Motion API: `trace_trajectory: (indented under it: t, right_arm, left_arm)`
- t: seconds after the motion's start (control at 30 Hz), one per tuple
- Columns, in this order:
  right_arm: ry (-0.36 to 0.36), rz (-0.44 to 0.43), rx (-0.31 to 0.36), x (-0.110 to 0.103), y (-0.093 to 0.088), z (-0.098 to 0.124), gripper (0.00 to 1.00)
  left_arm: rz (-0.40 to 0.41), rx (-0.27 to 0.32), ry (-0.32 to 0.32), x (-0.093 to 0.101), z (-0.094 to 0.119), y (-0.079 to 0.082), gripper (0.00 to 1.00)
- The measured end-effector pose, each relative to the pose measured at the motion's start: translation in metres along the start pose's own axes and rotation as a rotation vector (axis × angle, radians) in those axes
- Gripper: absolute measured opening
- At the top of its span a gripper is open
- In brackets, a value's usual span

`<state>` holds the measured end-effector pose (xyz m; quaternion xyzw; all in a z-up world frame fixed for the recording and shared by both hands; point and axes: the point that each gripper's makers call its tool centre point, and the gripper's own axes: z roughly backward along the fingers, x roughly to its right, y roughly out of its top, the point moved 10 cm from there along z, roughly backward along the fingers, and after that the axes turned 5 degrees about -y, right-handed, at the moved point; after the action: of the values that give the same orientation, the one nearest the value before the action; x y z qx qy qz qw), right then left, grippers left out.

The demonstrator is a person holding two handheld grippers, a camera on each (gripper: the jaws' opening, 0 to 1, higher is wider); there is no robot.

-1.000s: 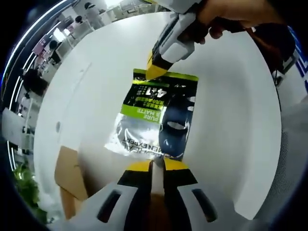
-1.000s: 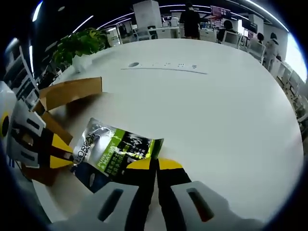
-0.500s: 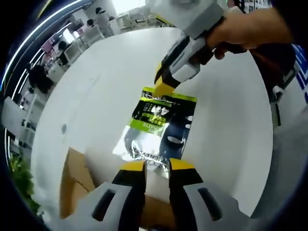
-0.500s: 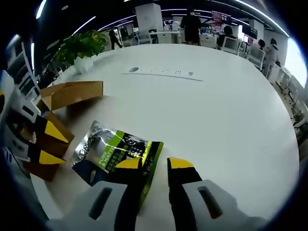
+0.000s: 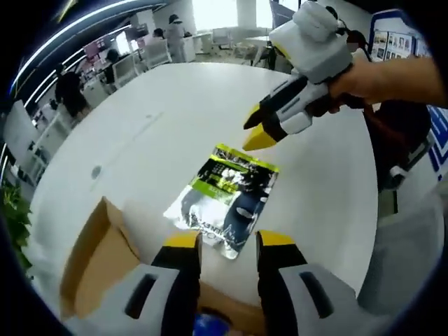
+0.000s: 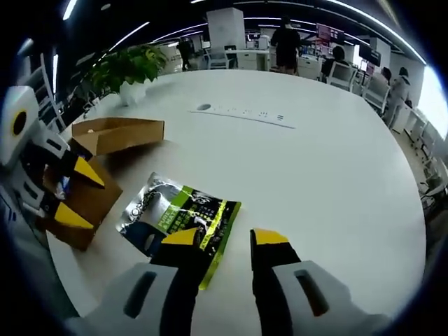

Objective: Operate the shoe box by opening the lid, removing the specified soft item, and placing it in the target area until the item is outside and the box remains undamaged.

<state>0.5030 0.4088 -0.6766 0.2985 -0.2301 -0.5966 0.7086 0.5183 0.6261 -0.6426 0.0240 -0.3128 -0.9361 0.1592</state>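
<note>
The soft item, a silver, green and black plastic packet (image 5: 225, 198) (image 6: 180, 218), lies flat on the white table (image 5: 140, 140) outside the box. My left gripper (image 5: 229, 241) hangs open just short of its near edge, holding nothing; it shows as yellow-tipped fingers (image 6: 88, 173) over the box. My right gripper (image 6: 225, 238) is open above the packet's other end and comes in from the upper right as the right gripper (image 5: 260, 130), jaws apart. The brown shoe box (image 5: 89, 262) (image 6: 85, 201) stands open beside the packet, its lid flap (image 6: 120, 134) raised.
Something blue (image 5: 210, 324) lies inside the box. A power strip (image 6: 245, 115) is set into the table further off, and a potted plant (image 6: 129, 66) stands at the table's far edge. People and desks fill the background. A person's hand (image 5: 364, 77) holds the right gripper.
Both grippers were shut on the packet's ends; they have opened, let it go and drawn back from it. The packet now rests on the table.
</note>
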Motion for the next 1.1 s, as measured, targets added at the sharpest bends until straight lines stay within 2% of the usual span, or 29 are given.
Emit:
trace_trajectory:
  t: [0.3,0.77,1.1]
  right_arm:
    - [0.034,0.031,0.033,-0.018,0.008,0.022,0.3]
    - [0.075,0.058,0.07,-0.049,0.019,0.05,0.34]
    - [0.102,0.067,0.073,-0.079,0.02,0.057,0.35]
  left_arm:
    - [0.063,0.067,0.008,0.001,0.025,-0.006,0.35]
    - [0.115,0.128,0.044,-0.002,0.06,-0.025,0.38]
    - [0.168,0.16,0.095,-0.013,0.089,-0.051,0.39]
